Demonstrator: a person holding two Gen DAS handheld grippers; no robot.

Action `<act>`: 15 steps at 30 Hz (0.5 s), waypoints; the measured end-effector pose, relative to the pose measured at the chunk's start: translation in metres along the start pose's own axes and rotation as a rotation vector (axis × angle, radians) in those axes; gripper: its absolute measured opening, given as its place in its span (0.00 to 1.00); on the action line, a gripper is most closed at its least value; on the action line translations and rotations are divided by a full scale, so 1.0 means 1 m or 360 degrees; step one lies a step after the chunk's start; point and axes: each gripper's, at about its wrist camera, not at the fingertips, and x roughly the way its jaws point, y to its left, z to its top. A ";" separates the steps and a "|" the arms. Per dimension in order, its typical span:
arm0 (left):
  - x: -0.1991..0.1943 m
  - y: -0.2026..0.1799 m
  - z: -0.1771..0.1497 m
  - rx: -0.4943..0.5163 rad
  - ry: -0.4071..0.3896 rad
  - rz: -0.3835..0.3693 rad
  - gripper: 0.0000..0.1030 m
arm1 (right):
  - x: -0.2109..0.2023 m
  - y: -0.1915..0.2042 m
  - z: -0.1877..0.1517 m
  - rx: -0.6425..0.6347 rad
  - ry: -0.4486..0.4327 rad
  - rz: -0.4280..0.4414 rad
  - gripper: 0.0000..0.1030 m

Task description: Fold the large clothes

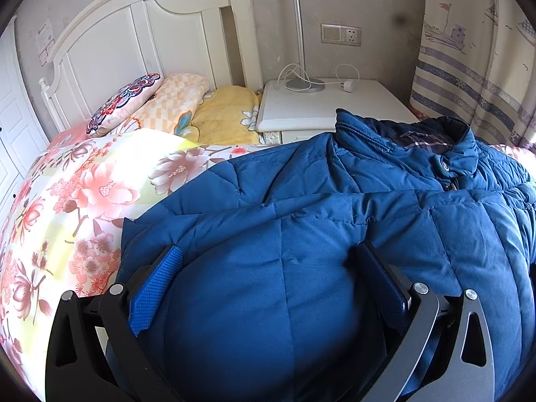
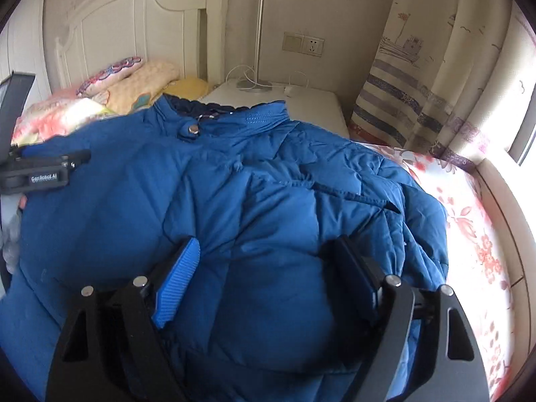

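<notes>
Both jaws stand wide: the left hand-held gripper (image 1: 268, 258) has a puffed bulge of the blue quilted jacket (image 1: 335, 207) swelling between its pads, though a grip cannot be told, and the right hand-held gripper (image 2: 268, 251) straddles another fold likewise. The jacket – padded, creased, collar snapped shut – lies spread across the floral bed (image 1: 83, 201), collar toward the white nightstand (image 1: 335, 104).

Quilted matt cloth jacket (image 1: 335, 201); glossy painted wood headboard (image 1: 134, 33).
</notes>
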 end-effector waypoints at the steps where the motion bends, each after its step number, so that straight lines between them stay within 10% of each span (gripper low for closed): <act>1: 0.000 0.000 0.000 -0.0001 0.0002 -0.0001 0.96 | 0.000 -0.003 0.000 0.0020 0.0006 0.0023 0.81; 11: 0.002 -0.008 0.000 0.0025 0.0033 0.0061 0.96 | 0.006 -0.007 0.000 0.0041 0.0037 0.0046 0.83; 15: -0.034 0.002 0.002 -0.0119 0.0230 0.0034 0.96 | -0.029 -0.011 0.005 0.0168 0.0109 0.0074 0.83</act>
